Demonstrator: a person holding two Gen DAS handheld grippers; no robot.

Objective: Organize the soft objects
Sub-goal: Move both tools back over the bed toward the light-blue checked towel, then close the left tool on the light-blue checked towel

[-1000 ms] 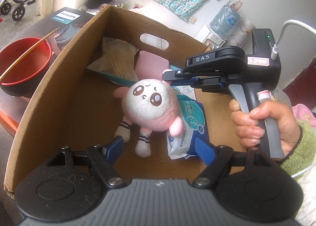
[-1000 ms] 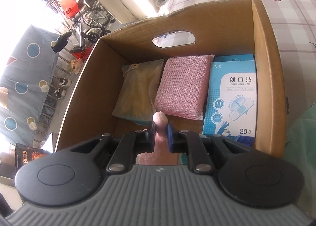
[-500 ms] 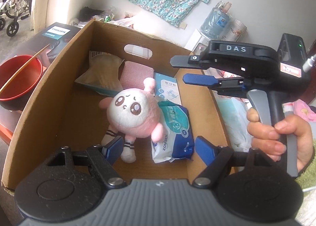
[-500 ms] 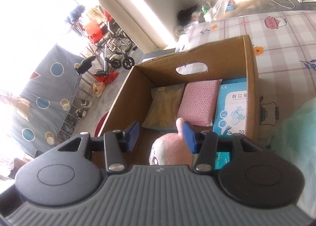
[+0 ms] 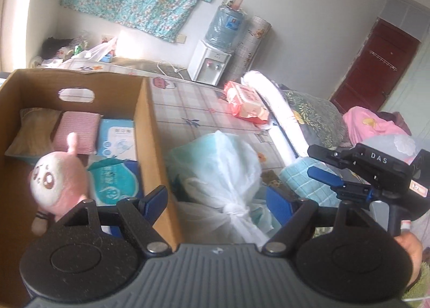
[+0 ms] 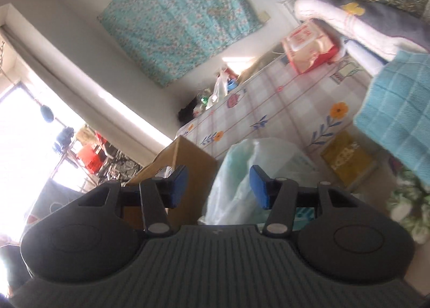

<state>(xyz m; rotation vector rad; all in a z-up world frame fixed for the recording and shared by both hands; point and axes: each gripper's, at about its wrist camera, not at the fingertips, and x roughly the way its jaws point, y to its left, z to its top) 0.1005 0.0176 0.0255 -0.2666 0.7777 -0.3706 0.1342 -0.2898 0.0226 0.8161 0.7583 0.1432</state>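
Through your left wrist view, your left tool (image 5: 217, 197) is hanging released with its blue pads spread wide and nothing between them, aimed over the right wall of the cardboard box (image 5: 146, 130) and a knotted plastic bag (image 5: 228, 168) lying just beside that wall on the checked bed sheet (image 5: 188, 103). Inside the box the pink plush doll (image 5: 56, 176) is sitting at the near left, leaning against a teal wet-wipes pack (image 5: 113, 184); behind them a beige pouch (image 5: 32, 130), a pink sponge cloth (image 5: 78, 127) and a blue plaster box (image 5: 115, 135) are lining the far wall. Your right tool (image 5: 322, 170) is showing at the right edge, outside the box, gripped by your right hand (image 5: 408, 254), with a light blue towel (image 5: 303, 179) behind it. Further back a red wipes packet (image 5: 246, 103) is lying on the bed. Through your right wrist view, rolled and blurred, your right tool (image 6: 217, 187) is standing released, its pads apart and empty, looking over the plastic bag (image 6: 250, 168) with the box corner (image 6: 188, 162) to the left and the towel (image 6: 397, 109) at the right.
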